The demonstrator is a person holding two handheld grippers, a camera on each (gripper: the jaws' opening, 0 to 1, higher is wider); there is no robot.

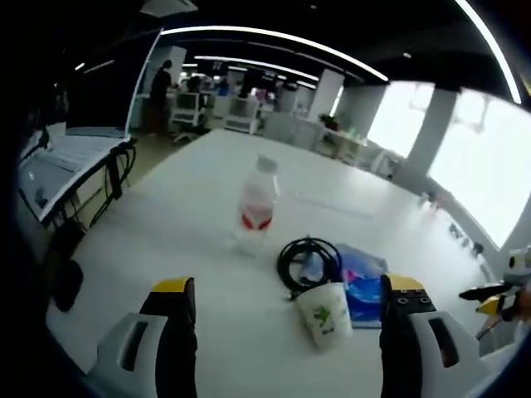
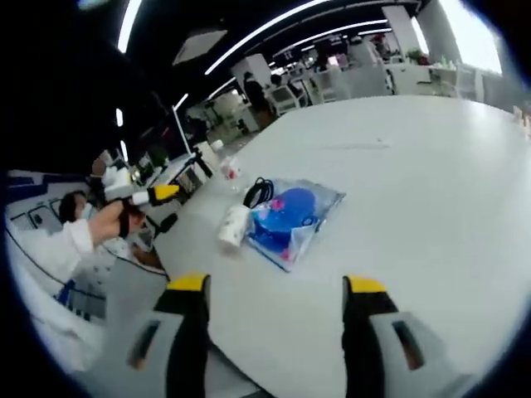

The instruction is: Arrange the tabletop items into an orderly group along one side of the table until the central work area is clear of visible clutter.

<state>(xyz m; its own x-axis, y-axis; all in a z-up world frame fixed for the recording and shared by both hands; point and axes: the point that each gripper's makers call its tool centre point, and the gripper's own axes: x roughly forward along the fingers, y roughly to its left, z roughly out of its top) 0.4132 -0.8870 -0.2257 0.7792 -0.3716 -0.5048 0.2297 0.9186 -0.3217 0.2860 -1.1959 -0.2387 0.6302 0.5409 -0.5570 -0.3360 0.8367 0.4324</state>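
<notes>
Hovering with both grippers' fingers apart, empty; your left gripper nears paper cup; hasty reach tips it against cable coil; bottle beyond topples easily.

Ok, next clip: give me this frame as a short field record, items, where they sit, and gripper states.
surface: white table
bottle: clear plastic bottle, red on its label, upright, apart from the rest
cable: black coiled cable, beside the bag
cup: white paper cup, green print, on its side by the cable
bag: clear bag with blue contents, flat
left gripper: open, empty
right gripper: open, empty
</notes>
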